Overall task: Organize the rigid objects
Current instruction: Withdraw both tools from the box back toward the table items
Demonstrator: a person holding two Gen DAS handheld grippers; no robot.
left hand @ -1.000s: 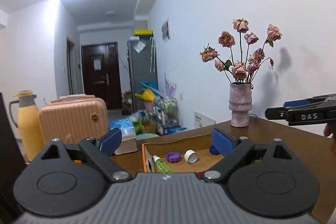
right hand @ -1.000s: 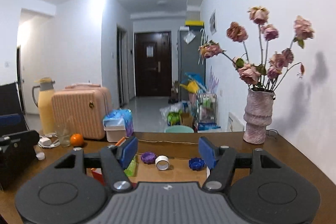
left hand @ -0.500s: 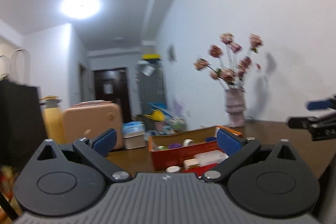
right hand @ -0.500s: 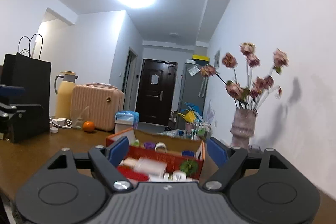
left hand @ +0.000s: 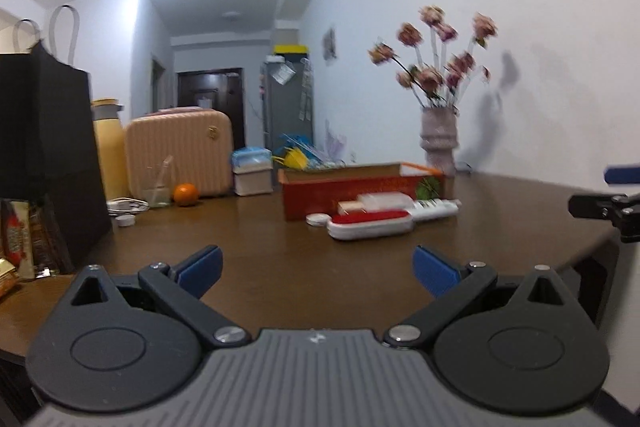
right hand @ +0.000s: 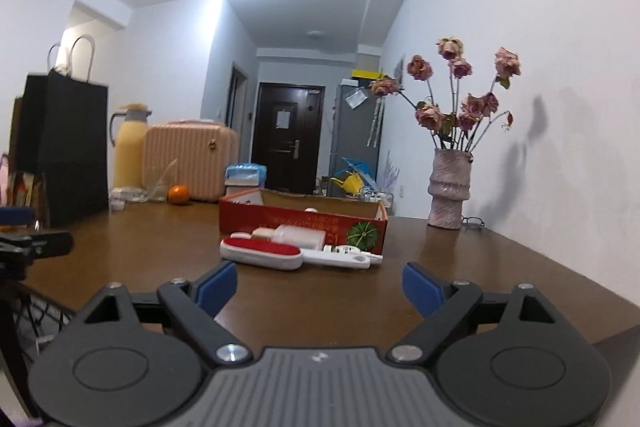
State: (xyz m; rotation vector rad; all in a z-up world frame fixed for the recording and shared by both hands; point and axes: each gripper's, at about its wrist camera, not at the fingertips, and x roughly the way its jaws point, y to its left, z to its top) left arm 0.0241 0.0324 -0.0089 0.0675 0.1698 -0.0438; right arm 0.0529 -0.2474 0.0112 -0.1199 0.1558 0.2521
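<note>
Both my grippers, left [left hand: 316, 269] and right [right hand: 320, 285], gape wide and empty over the bench [right hand: 328, 303], near a maybe red brush [right hand: 262, 253].

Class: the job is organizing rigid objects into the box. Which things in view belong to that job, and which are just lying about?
Job:
red box
red-and-white case
white bottle
white tool
small white cap

Lying about:
vase of flowers
orange
suitcase
black bag
</note>
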